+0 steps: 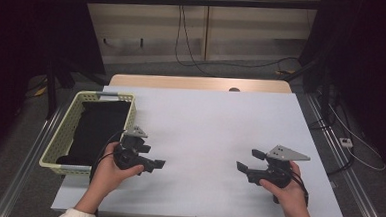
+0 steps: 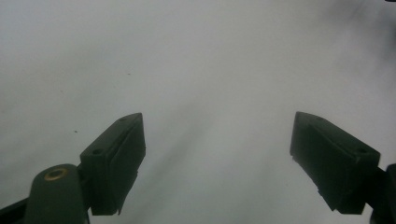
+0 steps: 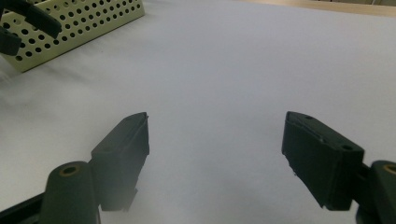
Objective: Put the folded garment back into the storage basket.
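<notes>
Your left gripper (image 1: 154,156) sits over the near left part of the white table top (image 1: 214,134), just right of the pale yellow plastic basket with small holes (image 1: 67,127). Its jaws are spread wide, and nothing is between them; in the left gripper view you see bare white table in the gap. The basket stands at the left edge of the table and has a folded black cloth (image 1: 97,131) lying inside it. Your right gripper (image 1: 251,160) is well apart from it, over the near right part of the table. Its jaws are spread wide too, with nothing between them. In the right gripper view, the basket's corner (image 3: 77,28) shows at the far left.
</notes>
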The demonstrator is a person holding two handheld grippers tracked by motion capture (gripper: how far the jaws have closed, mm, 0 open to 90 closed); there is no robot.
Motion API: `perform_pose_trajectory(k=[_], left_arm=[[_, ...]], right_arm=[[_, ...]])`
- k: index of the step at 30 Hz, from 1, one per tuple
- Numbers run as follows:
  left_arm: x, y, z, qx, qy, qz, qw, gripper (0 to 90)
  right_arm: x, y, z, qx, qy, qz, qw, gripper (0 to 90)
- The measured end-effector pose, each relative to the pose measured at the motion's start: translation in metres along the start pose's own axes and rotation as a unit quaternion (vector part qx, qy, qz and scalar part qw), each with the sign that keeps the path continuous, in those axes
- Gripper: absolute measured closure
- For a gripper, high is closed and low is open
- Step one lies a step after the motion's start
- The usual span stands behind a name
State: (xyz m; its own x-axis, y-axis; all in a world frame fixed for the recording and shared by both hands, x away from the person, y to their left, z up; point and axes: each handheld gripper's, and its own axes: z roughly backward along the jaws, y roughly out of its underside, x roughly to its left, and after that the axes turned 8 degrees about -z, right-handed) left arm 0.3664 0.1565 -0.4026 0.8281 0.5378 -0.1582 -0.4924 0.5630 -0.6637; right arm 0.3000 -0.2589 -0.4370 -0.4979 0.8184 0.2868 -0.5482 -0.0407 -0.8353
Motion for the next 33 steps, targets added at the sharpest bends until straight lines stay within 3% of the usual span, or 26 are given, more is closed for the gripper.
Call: perform_pose_trajectory(k=[12, 22, 33], left_arm=[[0.001, 0.016, -0.003, -0.01, 0.006, -0.005, 0.9999, 16.9], [0.002, 0.034, -0.001, -0.018, 0.018, 0.011, 0.9996, 15.5], [0.0, 0.038, -0.005, -0.015, 0.022, 0.001, 0.9997, 14.8]], right_arm=[[-0.001, 0.001, 0.0, 0.003, 0.003, 0.002, 1.0, 23.6], [0.0, 0.003, 0.003, 0.004, 0.004, 0.004, 1.0, 23.6], [-0.003, 0.008, 0.005, 0.01, 0.007, 0.002, 0.9999, 23.6]])
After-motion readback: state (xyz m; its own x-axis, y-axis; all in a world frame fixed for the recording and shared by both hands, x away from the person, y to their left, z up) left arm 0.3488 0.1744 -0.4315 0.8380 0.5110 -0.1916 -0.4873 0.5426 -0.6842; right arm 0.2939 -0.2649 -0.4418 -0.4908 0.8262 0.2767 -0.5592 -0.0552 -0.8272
